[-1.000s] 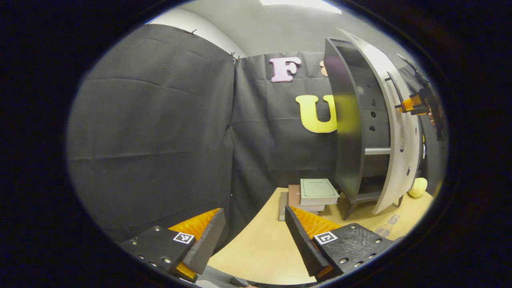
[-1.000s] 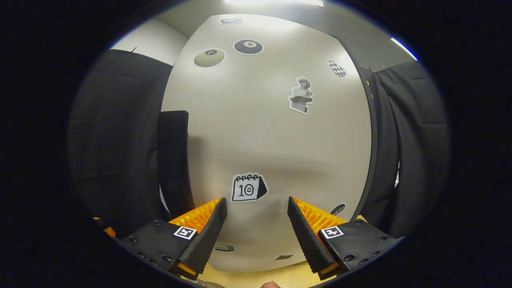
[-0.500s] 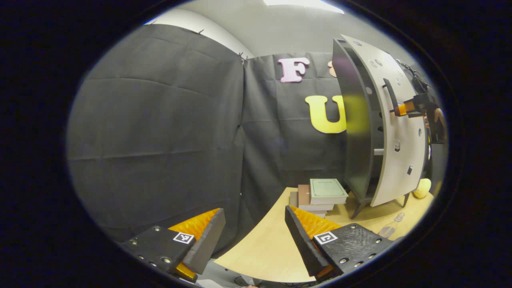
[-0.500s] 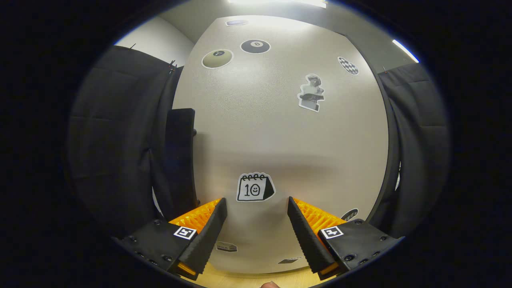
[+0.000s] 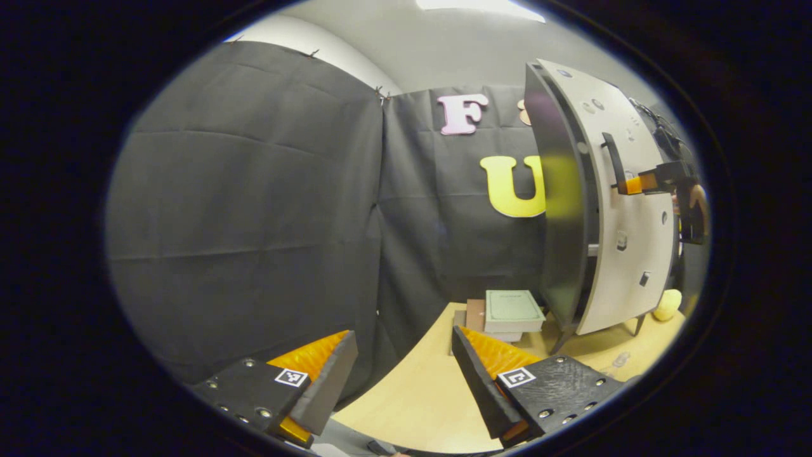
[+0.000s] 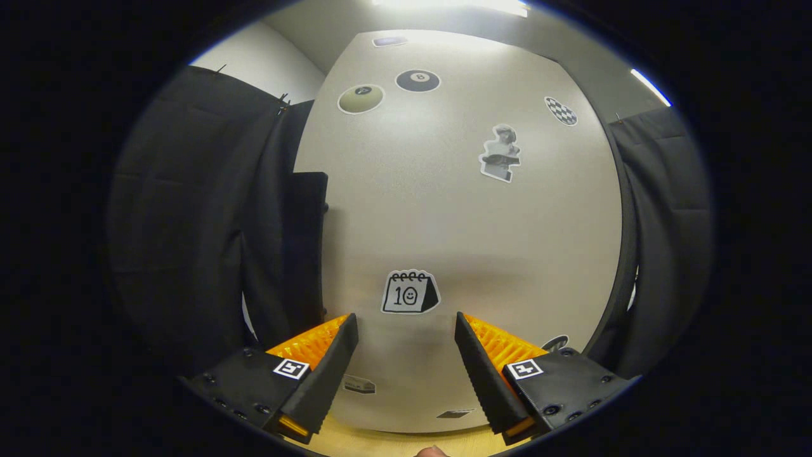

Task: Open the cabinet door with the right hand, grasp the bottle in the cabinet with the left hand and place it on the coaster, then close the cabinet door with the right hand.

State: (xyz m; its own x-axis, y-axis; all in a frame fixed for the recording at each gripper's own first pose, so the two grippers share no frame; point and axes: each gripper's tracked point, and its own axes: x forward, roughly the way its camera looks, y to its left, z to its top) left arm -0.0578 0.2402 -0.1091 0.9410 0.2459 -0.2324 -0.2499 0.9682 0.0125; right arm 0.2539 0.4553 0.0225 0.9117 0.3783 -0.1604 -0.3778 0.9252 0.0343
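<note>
Against cabinet door (image 6: 457,222), right gripper (image 6: 406,330) presses flat, jaws wide, empty: pushing it shut. Left gripper (image 5: 403,346) idle, open, empty, parked clear over table (image 5: 412,393).

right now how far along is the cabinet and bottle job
Nearly done, it seems. The bottle stands out on the table, though the coaster under it is too faint to confirm. In hand: the right gripper, jaws open, is at the cabinet door, which stands slightly ajar in the left gripper view. Left: shut it fully. The left gripper is open and empty.
</note>
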